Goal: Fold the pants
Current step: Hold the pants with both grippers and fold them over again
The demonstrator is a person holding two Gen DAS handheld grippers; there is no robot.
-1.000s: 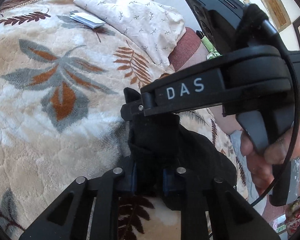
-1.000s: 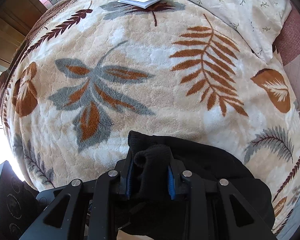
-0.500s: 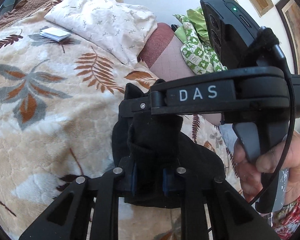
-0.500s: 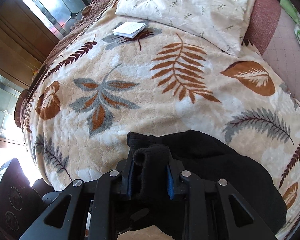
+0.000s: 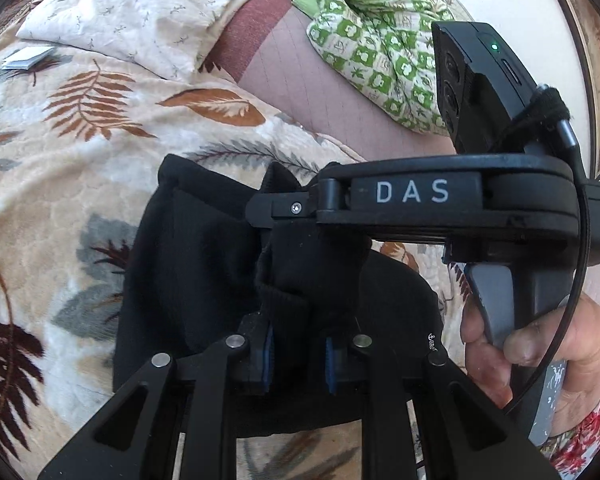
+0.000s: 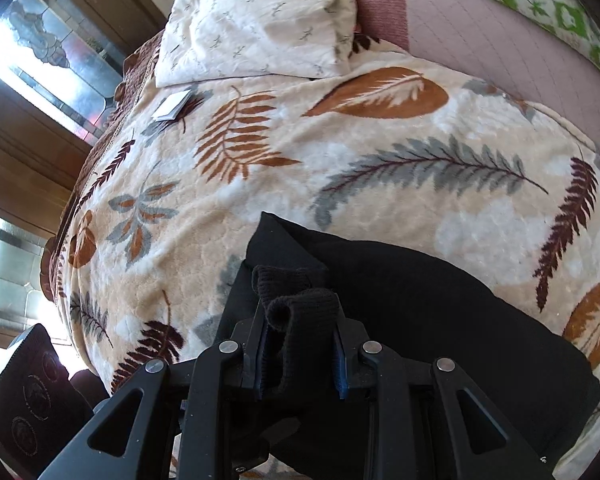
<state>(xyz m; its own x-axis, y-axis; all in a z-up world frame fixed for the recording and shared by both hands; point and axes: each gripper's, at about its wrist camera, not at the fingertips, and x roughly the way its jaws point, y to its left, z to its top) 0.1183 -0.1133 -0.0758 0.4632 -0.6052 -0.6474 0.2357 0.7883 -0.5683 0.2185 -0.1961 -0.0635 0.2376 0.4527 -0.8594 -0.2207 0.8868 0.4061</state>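
- Closest to me: my left hand-held gripper (image 5: 298, 356) is clamped on a bunched ribbed edge of the black pants (image 5: 204, 264), fabric squeezed between the blue pads.
- Same deal on the other side, my right hand-held gripper (image 6: 300, 356) is closed on a rolled knit hem of the pants (image 6: 440, 320).
- In the left view the right gripper's body crosses right in front, so both grips sit just beside each other on the same end of the cloth.
- What changed over the last second: I've carried that pinched end across the bed, and a lot more black fabric now lies spread under and ahead of the grippers than a second ago. The far bedding (pillow, green cloth) has swung into view too.
- My read: the held end is being laid over the rest of the pants, so a fold is mid-way, not set down yet. Next I'd lower and let go once the edges line up.
- The pants lie on the leaf-print blanket (image 6: 380, 128), toward the bed's near edge.
- Writing: "DAS" in white on the right gripper's arm; a tiny white logo on the pants I can't read.
- Further back: a small white booklet (image 6: 172, 106) by the cream pillow (image 6: 260, 20), then a green patterned cloth (image 5: 372, 40) at the far edge.
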